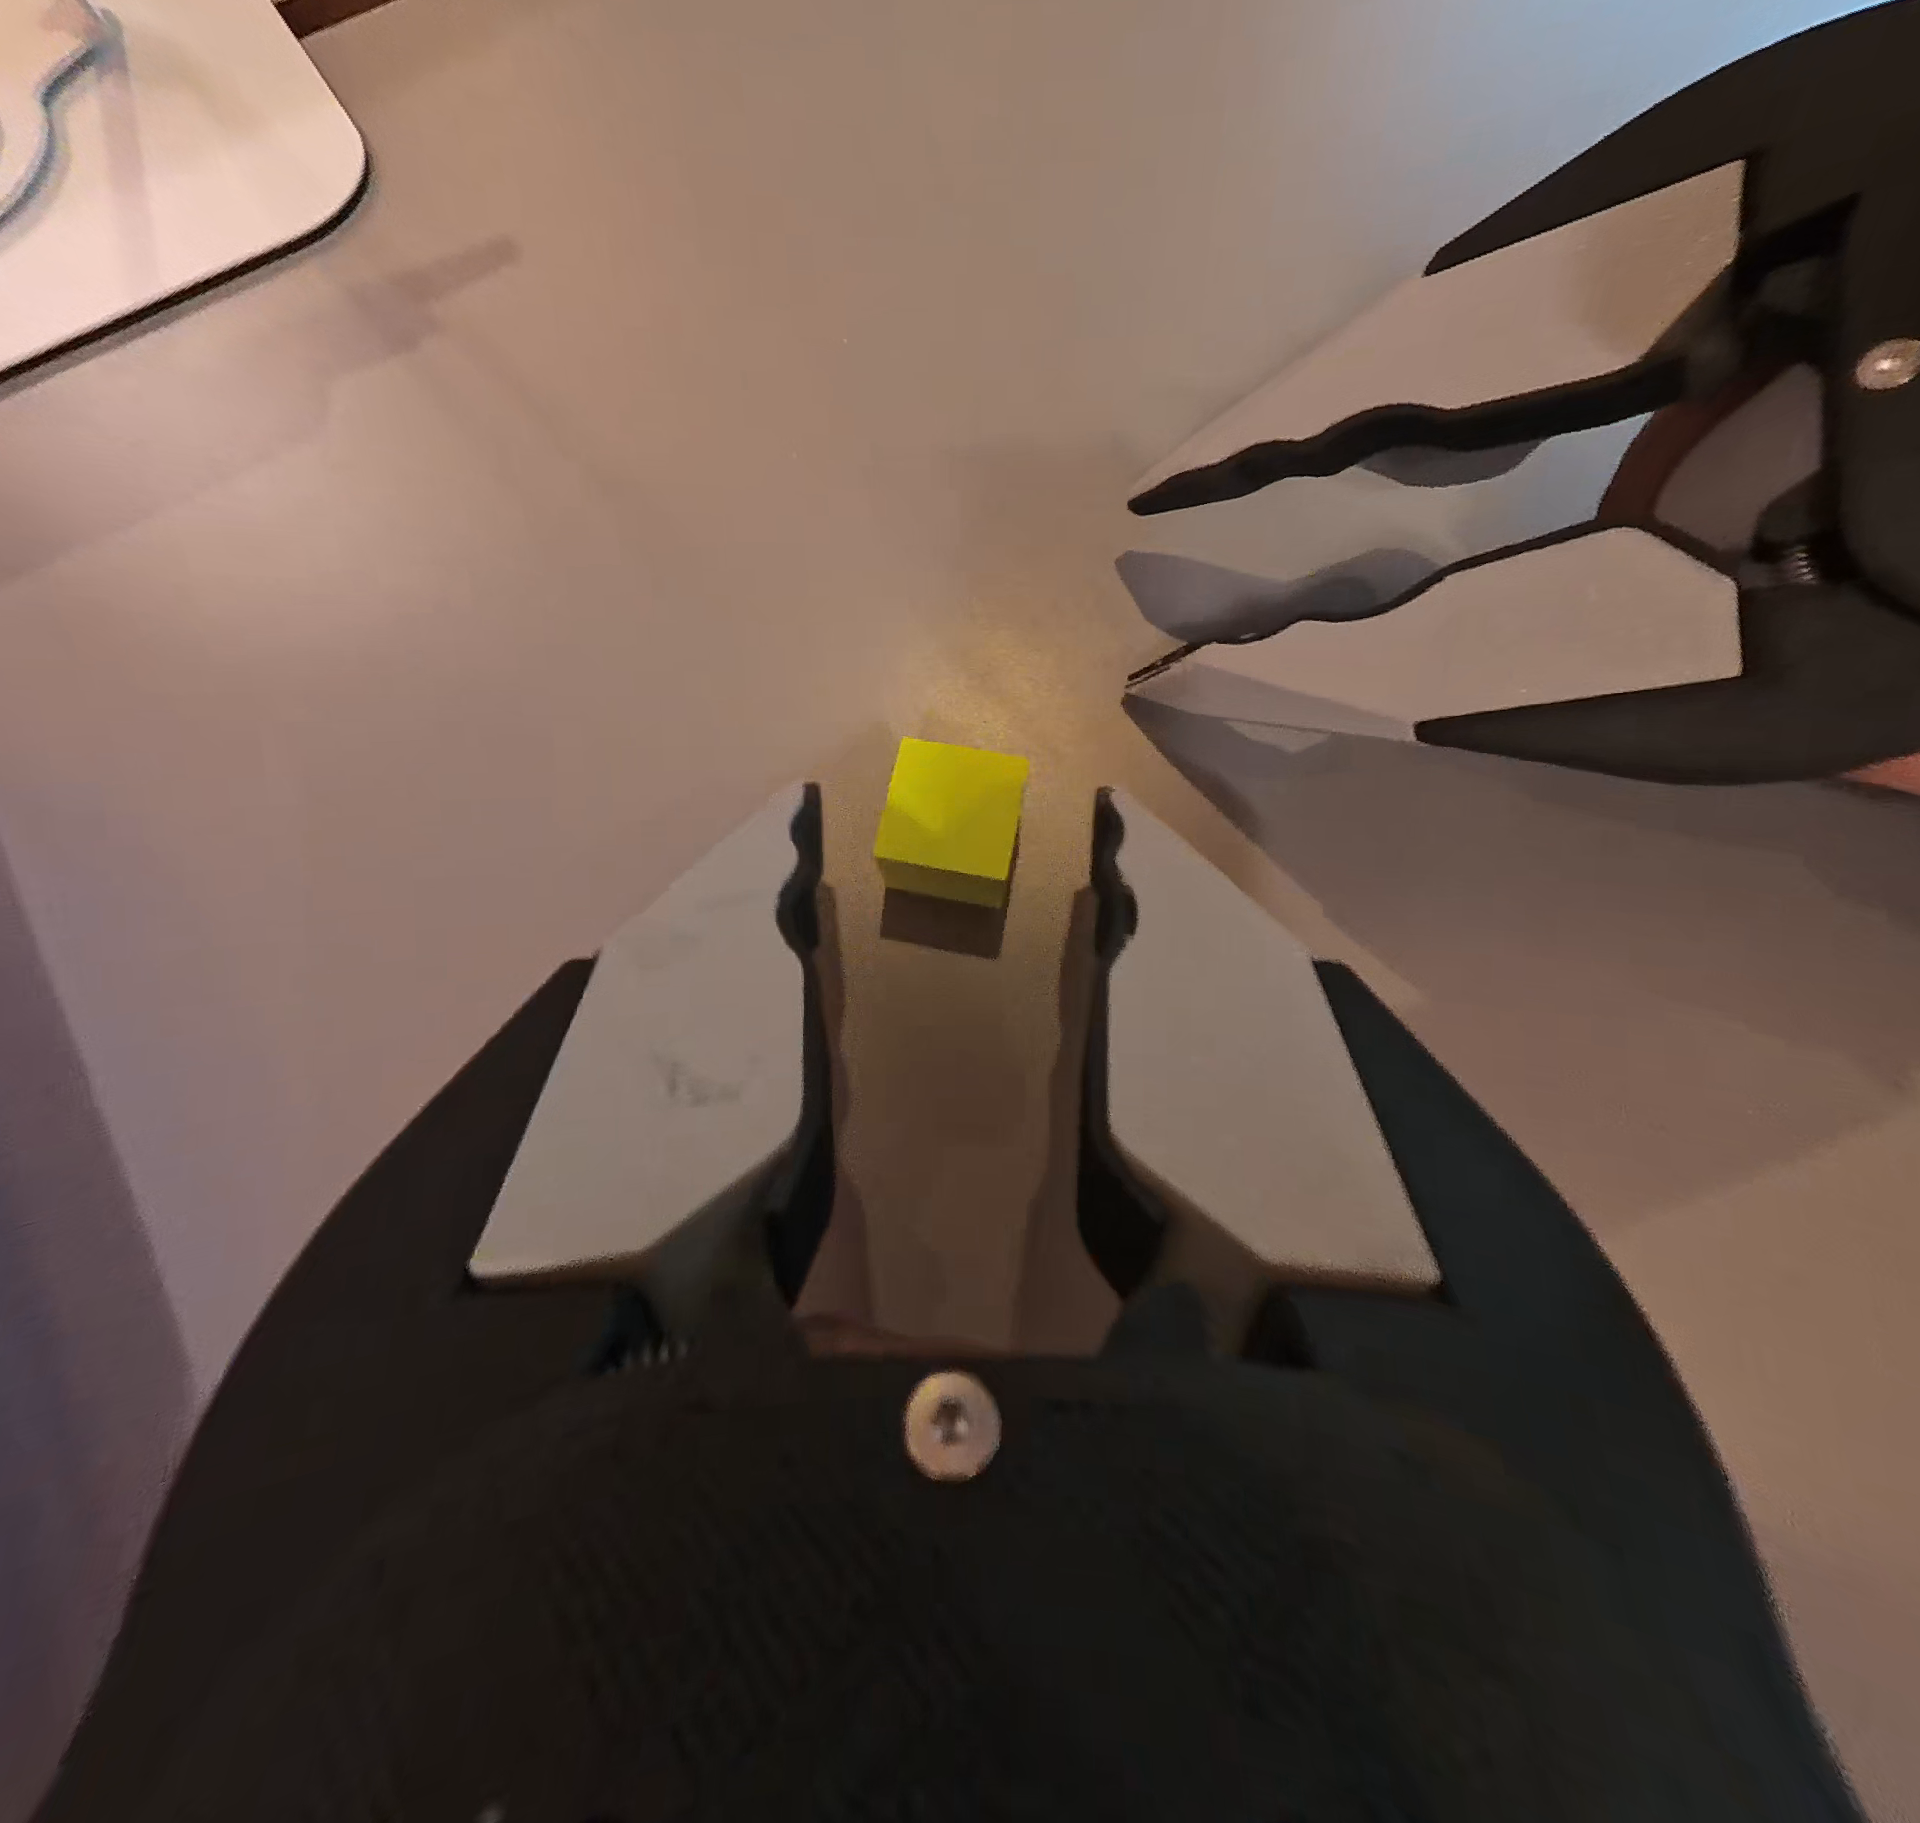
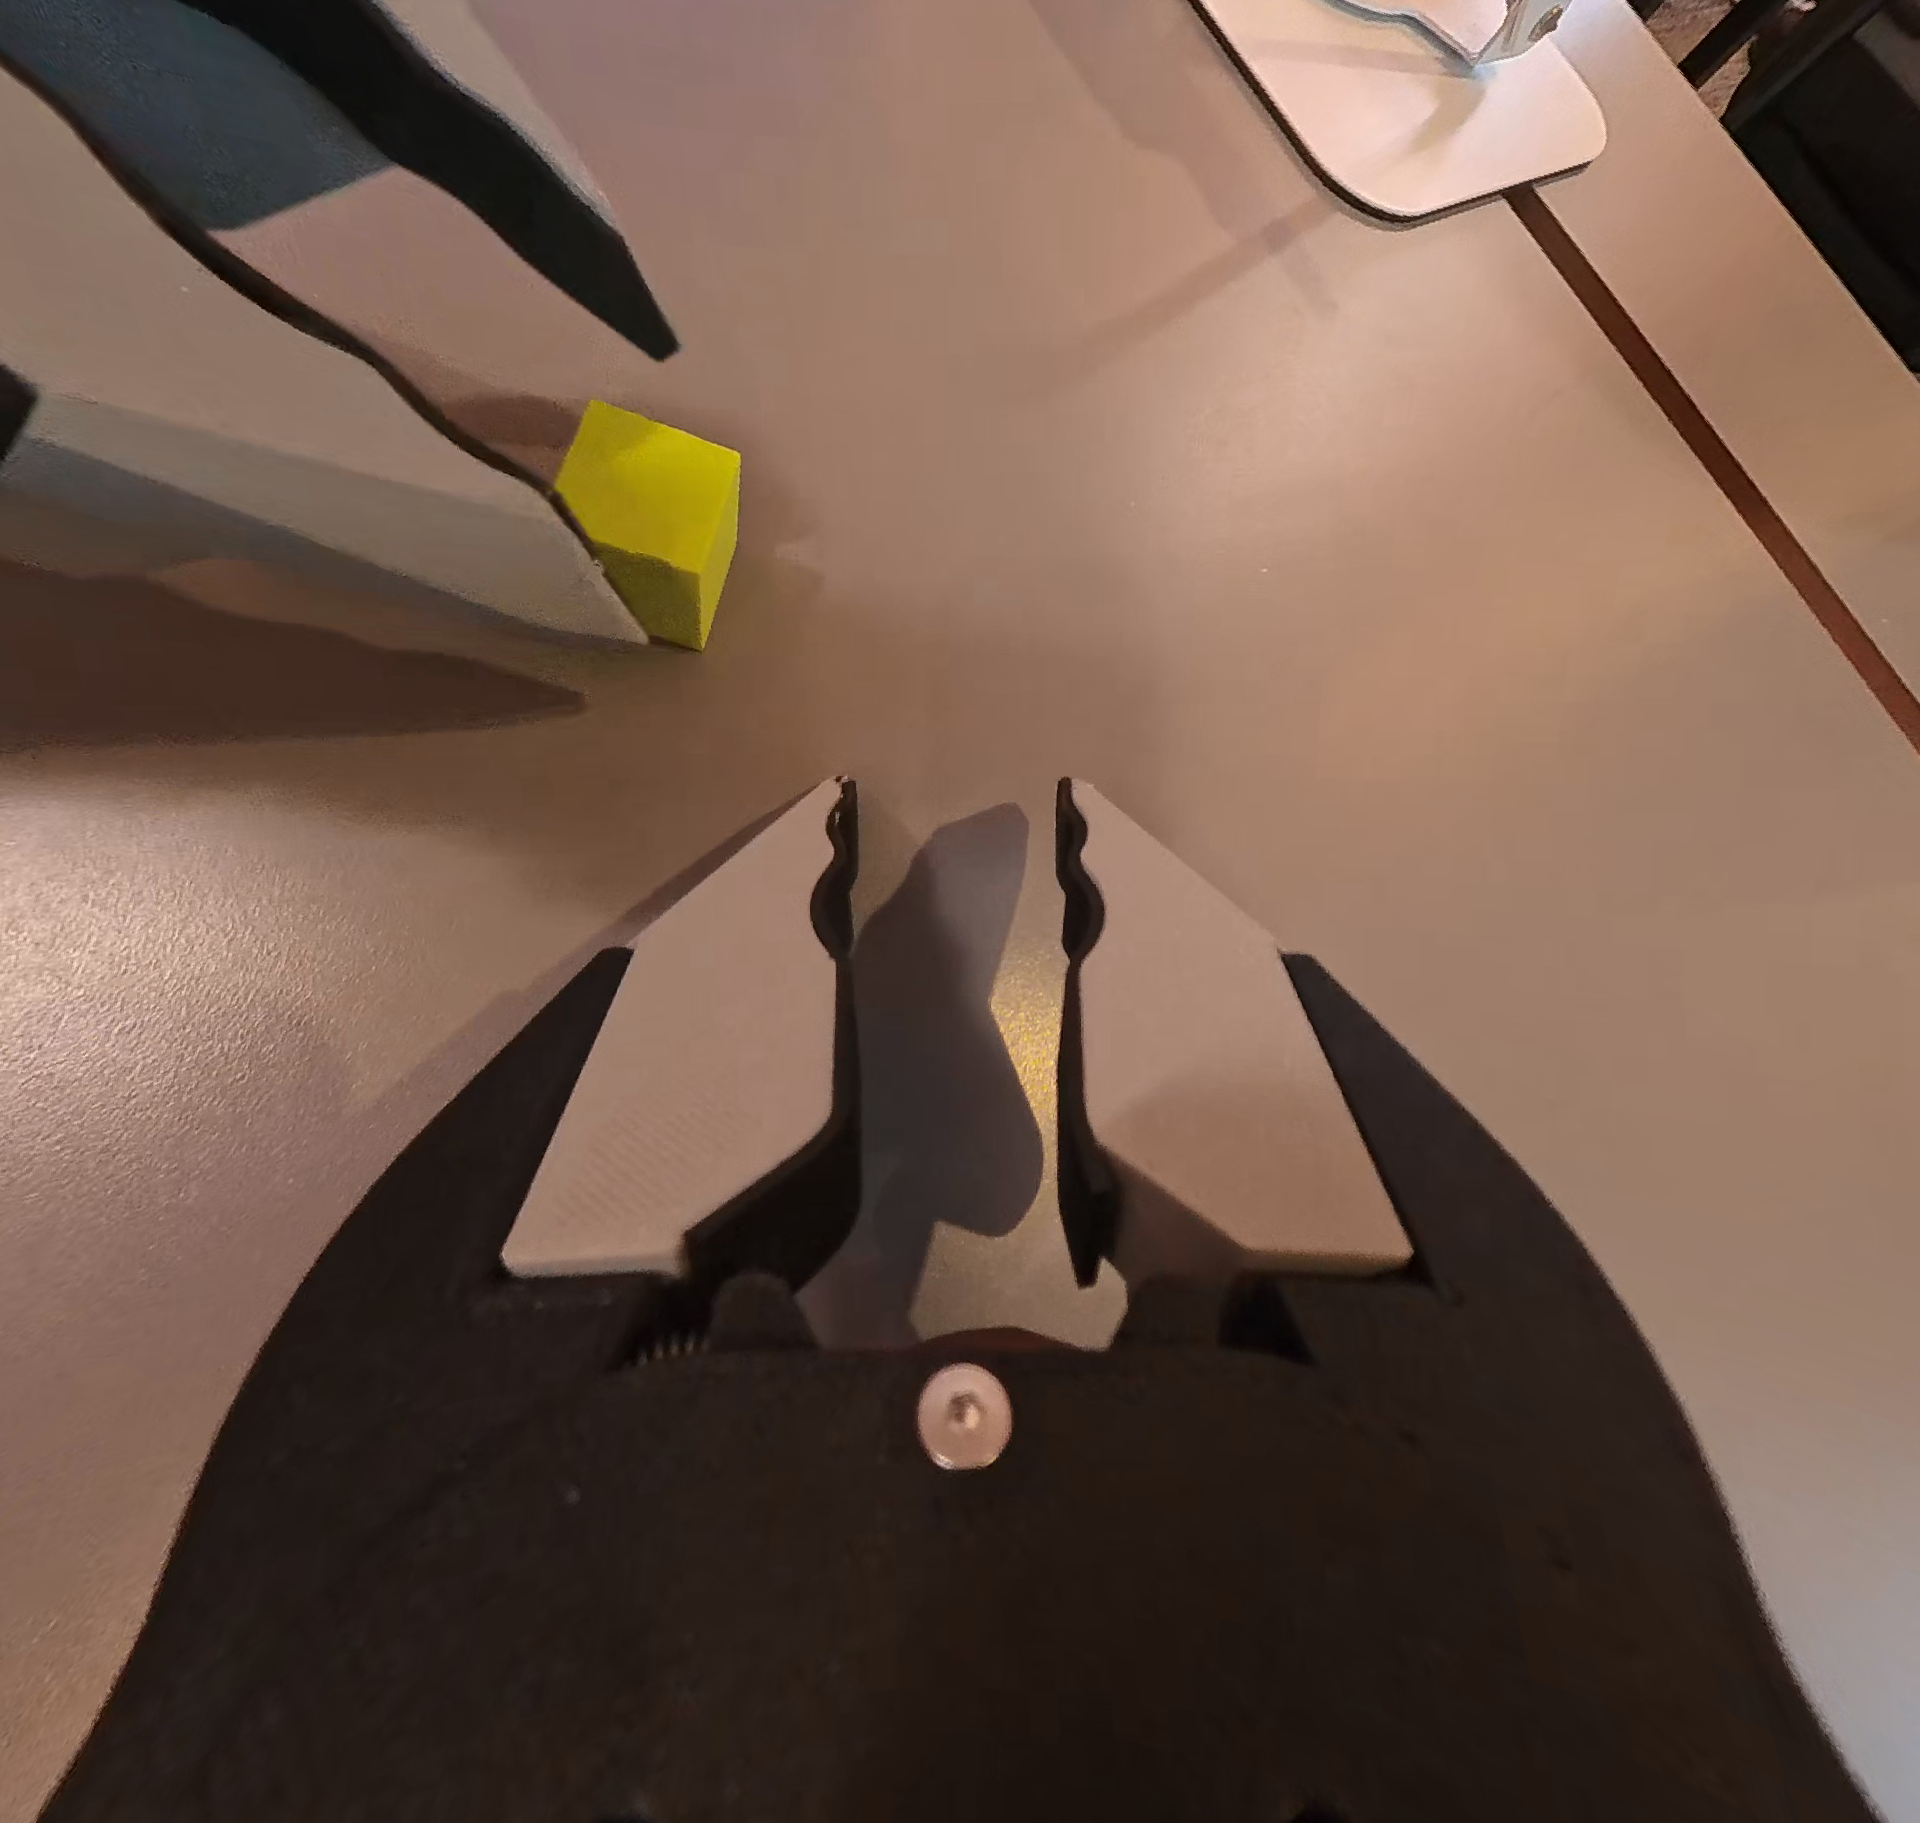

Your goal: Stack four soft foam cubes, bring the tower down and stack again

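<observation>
Beige worktop [image 1: 727, 423], white stand base [image 1: 156, 142] at far edge. Yellow foam cube [image 1: 951, 823] sits between left gripper's [image 1: 956, 807] parted fingers, untouched. Right gripper [image 2: 956, 797] nearby, fingers apart, empty.

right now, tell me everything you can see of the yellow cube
The yellow cube is one small bright yellow-green block, matte and foam-like, with crisp edges. It sits upright on the tan table, alone, nothing stacked on or under it. It lies between the open fingertips of the left hand-held gripper; whether the near finger touches it cannot be told. The right hand-held gripper stands apart from it, open and empty.
</observation>
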`<state>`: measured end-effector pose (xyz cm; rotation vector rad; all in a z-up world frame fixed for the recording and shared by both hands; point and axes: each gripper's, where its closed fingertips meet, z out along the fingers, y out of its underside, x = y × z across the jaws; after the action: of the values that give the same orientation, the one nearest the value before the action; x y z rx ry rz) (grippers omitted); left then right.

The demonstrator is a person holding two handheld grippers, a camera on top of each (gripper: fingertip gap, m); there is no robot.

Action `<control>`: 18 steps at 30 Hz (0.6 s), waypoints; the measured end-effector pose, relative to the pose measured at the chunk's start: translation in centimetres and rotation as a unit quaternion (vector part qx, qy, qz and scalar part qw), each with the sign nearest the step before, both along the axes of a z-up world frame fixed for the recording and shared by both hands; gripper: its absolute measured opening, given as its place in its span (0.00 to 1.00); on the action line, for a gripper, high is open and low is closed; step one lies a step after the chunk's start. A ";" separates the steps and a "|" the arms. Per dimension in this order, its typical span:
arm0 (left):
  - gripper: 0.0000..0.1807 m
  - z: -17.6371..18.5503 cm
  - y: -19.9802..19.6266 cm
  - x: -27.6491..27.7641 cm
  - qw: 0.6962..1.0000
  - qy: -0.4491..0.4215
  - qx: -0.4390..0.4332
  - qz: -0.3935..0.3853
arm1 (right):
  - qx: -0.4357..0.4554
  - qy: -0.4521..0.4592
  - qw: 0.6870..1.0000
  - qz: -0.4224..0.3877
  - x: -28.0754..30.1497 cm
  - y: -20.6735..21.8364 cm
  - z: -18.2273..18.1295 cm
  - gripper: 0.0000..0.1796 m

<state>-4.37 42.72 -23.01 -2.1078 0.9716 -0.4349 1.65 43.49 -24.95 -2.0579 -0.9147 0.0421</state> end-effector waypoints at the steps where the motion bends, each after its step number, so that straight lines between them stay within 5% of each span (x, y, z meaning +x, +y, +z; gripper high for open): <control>1: 0.28 0.1 0.0 -0.1 1.000 0.002 0.005 0.001 | 0.000 0.000 1.000 0.000 0.0 0.0 0.0 0.20; 18: 0.29 1.4 0.7 -3.6 0.998 -0.015 0.043 0.033 | -0.001 0.000 1.000 -0.001 0.0 0.0 0.0 0.20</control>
<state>-7.97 43.42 -21.57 -2.0434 0.8861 -0.3848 1.64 43.47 -24.96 -2.0604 -0.9123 0.0407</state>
